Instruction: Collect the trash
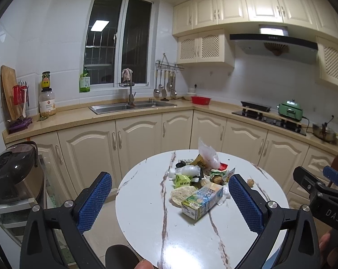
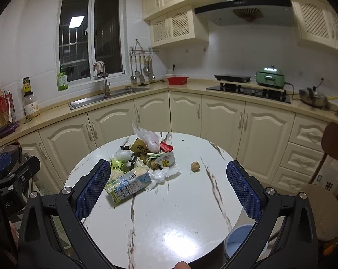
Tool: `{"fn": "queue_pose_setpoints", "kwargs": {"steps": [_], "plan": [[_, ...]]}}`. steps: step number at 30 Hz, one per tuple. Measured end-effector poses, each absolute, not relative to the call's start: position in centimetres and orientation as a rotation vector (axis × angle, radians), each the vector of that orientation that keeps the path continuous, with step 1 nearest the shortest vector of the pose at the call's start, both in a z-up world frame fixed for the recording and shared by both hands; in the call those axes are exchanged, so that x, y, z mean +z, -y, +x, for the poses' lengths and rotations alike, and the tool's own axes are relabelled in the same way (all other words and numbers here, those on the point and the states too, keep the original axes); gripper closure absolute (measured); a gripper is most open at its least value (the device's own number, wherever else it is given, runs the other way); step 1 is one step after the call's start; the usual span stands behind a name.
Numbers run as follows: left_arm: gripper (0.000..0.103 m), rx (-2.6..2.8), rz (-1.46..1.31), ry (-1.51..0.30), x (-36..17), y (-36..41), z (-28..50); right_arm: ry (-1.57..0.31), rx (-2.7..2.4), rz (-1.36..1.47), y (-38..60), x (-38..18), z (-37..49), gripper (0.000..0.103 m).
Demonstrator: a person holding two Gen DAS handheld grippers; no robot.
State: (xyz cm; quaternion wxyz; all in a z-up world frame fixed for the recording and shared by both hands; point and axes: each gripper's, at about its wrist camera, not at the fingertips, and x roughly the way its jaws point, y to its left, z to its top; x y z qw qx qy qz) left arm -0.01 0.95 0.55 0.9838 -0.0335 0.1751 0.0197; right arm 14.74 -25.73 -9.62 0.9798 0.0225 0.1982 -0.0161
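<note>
Both the left gripper (image 1: 170,204) and right gripper (image 2: 169,188) are held released; the light green-white carton (image 2: 128,185) could be knocked off the round marble table's (image 2: 169,235) left edge.

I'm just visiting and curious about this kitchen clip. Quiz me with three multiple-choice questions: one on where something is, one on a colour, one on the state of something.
1. Where does the small brown lump lie?
A. in the sink
B. on the round table, apart from the trash pile
C. inside the milk carton

2. What colour is the basin on the counter?
A. red
B. blue
C. yellow

3. How is the right gripper?
A. shut on the carton
B. shut on a bag
C. open, holding nothing

Answers: B, the lump sits alone right of the pile; A, the basin is plainly red; C, its blue fingers stand wide apart with the milk carton lying on the table.
</note>
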Motion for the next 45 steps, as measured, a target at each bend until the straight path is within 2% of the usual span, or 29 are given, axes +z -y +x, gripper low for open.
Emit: {"fn": "queue_pose_setpoints", "kwargs": {"steps": [25,35,45], "plan": [[0.001,0.026,-0.04,-0.365,0.3,-0.5,2.2,-0.402,-0.046,-0.008,24.9,-10.1,15.8,0.0],[0.001,-0.015,-0.063,-0.483,-1.7,-1.2,7.3,-0.478,-0.069,-0.018,26.1,-10.9,19.1,0.0],[0.001,-0.072,-0.009,-0.667,-5.3,-0.4,14.4,-0.625,-0.105,0.026,29.1,-14.8,23.2,0.0]]}}
